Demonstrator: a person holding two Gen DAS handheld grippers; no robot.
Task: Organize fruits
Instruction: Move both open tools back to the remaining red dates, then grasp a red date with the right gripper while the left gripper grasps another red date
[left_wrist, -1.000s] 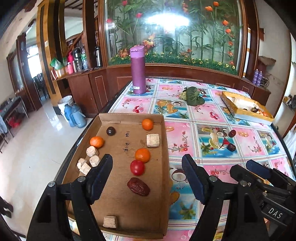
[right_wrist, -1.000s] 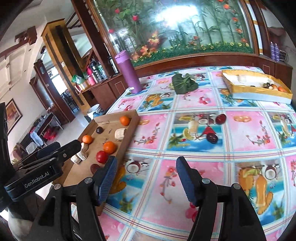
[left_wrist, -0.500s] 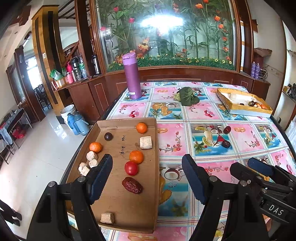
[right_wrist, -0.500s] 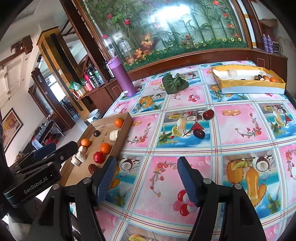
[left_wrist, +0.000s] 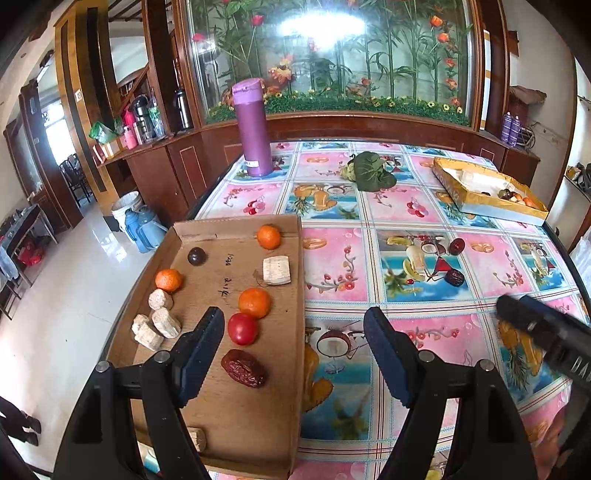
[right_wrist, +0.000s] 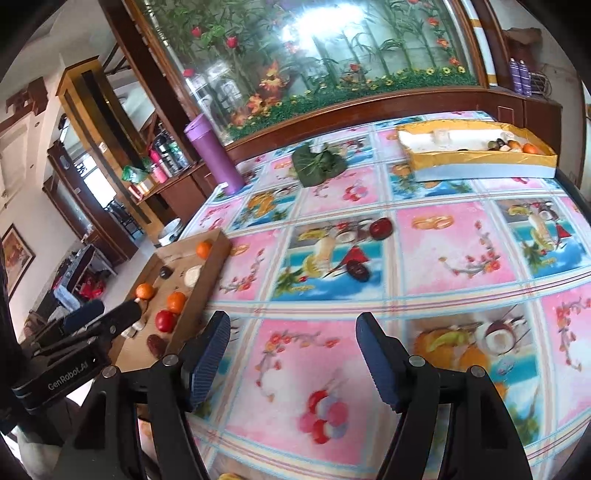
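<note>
Left tool (left_wrist: 293, 341) agape, empty — red date (left_wrist: 243, 368) between tips; right tool (right_wrist: 291, 354) just widened, empty.

Table (left_wrist: 332, 258) under a pink-and-blue fruit-print cloth. Directly on it: flat cardboard tray (left_wrist: 295, 387) at left edge; purple flask (left_wrist: 253, 127) upright at far left; green leafy bundle (left_wrist: 371, 171) far centre; yellow-rimmed box (left_wrist: 491, 206) far right; two dark red fruits (left_wrist: 457, 246) (left_wrist: 454, 277) mid-table, apart.

Left gripper (left_wrist: 293, 354) open, empty; right gripper (right_wrist: 291, 360) jaws just opening, empty.
</note>
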